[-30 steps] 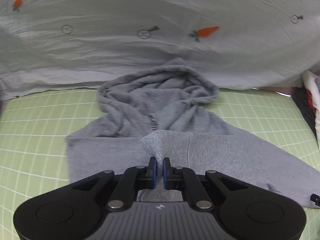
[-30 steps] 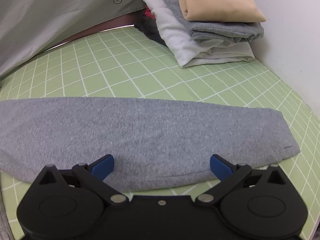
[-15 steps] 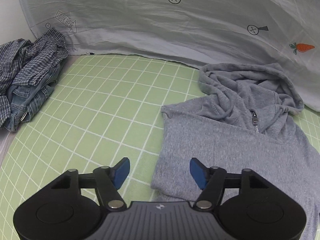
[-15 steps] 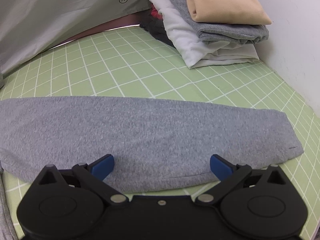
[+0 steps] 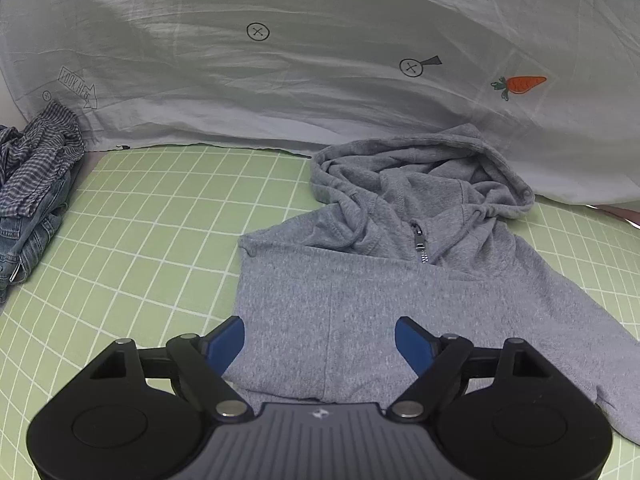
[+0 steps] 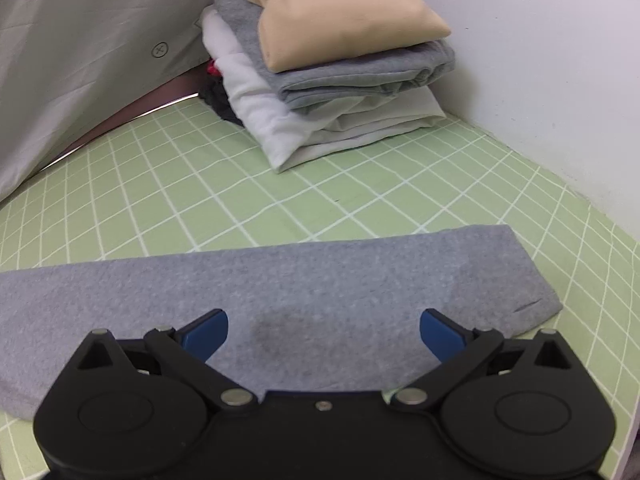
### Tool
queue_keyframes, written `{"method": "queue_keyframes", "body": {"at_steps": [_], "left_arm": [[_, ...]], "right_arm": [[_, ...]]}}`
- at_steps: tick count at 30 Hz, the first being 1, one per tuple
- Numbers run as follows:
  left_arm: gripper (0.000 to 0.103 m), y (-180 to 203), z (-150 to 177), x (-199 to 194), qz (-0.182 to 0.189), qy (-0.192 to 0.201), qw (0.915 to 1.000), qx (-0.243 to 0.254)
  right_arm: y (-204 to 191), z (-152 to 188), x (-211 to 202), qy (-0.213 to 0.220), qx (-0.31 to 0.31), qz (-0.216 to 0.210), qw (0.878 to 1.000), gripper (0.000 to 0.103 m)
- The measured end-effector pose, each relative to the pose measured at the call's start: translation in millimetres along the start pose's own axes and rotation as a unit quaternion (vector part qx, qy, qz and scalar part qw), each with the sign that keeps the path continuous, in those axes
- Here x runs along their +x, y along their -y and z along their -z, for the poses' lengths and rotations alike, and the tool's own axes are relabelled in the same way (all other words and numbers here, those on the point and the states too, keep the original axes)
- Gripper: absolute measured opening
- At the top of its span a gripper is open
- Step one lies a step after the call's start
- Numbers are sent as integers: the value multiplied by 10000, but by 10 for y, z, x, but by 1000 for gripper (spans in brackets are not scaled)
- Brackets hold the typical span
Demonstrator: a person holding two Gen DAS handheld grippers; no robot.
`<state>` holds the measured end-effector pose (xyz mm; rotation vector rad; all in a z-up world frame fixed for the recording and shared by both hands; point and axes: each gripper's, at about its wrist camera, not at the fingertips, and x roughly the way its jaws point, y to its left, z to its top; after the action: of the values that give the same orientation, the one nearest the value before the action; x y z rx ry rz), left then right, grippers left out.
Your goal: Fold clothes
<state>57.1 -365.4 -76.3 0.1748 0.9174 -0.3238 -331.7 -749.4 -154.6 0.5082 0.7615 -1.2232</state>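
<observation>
From the left wrist, the left gripper (image 5: pixel 319 338) is wide open and holds nothing. A soft, fuzzy gray hoodie (image 5: pixel 360 300) lies flat on the green mat (image 5: pixel 152 248) with white squares, its hood crumpled.

From the right wrist, the right gripper (image 6: pixel 324 330) is wide open over the long, flat gray sleeve (image 6: pixel 280 280). A neat stack of folded clothes (image 6: pixel 328 64) sits behind it.

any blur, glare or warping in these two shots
Left wrist view: sharp, soft even light, no glare; the fisheye bows the mat grid and darkens the corners. Right wrist view: same bowing, slightly soft on the stack of clothes; a faint shadow lies on the sleeve ahead of the right gripper, and a bright glint runs along the metal edge.
</observation>
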Motion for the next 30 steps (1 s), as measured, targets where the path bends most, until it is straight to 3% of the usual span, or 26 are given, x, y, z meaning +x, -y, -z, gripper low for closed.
{"method": "queue_keyframes", "body": {"at_steps": [7,14,20,26,28,30], "left_arm": [[83,64,-3,-13,-99,-91,9999,49],[83,143,-1,5,-155,-206,9996,58],[83,209,-27,-38,-56,-209,9997,-137],[83,238,-17,-116,-67,-145,9998,-125],[83,222,-13,-171,-67,-99,9997,-191],[83,182,-6,-251,-73,-25,9995,-291]], "right_arm": [[432,-148,217,12,-356,506,9981,103],[889,-127,449,-92,103,598,9981,103],[1100,-83,537,13,641,326,9974,103],[1115,-100,528,-62,556,203,9982,103],[1113,-105,510,-79,532,151,9984,100],[1095,-106,453,-5,445,74,9990,74]]}}
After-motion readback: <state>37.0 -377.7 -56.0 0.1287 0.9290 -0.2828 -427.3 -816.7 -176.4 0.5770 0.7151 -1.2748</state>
